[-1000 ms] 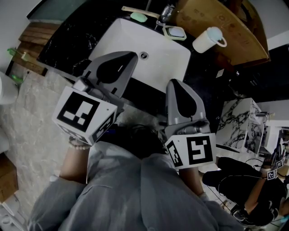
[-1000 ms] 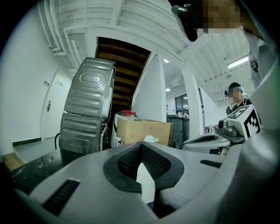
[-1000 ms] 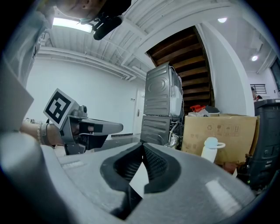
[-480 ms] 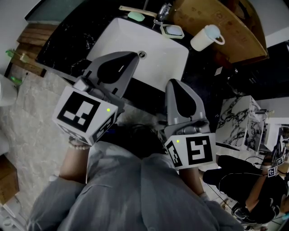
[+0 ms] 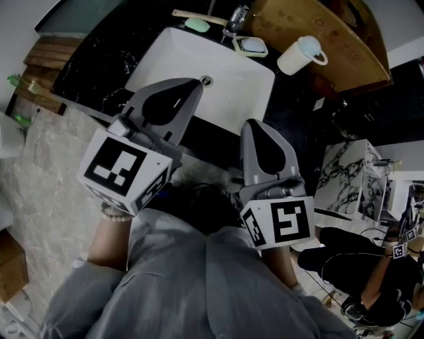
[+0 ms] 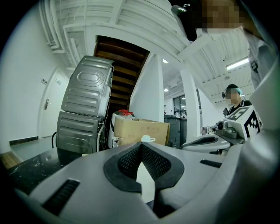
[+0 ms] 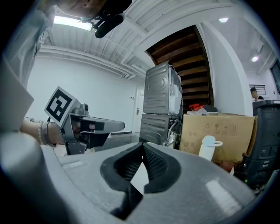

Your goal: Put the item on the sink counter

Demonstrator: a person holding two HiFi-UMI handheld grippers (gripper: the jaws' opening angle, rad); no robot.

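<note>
In the head view both grippers are held out side by side in front of a white sink basin [image 5: 218, 73] set in a black counter [image 5: 99, 53]. My left gripper [image 5: 193, 82] reaches over the basin's near edge. Its jaws are shut with nothing between them [image 6: 141, 144]. My right gripper [image 5: 254, 123] stops short of the counter's front edge, also shut and empty [image 7: 142, 144]. A white lidded mug [image 5: 299, 56] stands on the counter right of the basin, and also shows as the mug [image 7: 209, 148] in the right gripper view.
Behind the basin are a faucet [image 5: 236, 20], a soap dish [image 5: 250, 46], a green soap [image 5: 197, 25] and a pale stick [image 5: 192, 15]. A cardboard box [image 5: 331, 33] sits at the back right. A marbled cabinet [image 5: 348, 179] and a seated person [image 5: 371, 278] are on the right.
Both grippers hold still and stay shut. The head view has shifted slightly, so the sink and the things behind it sit a little higher in the picture.
</note>
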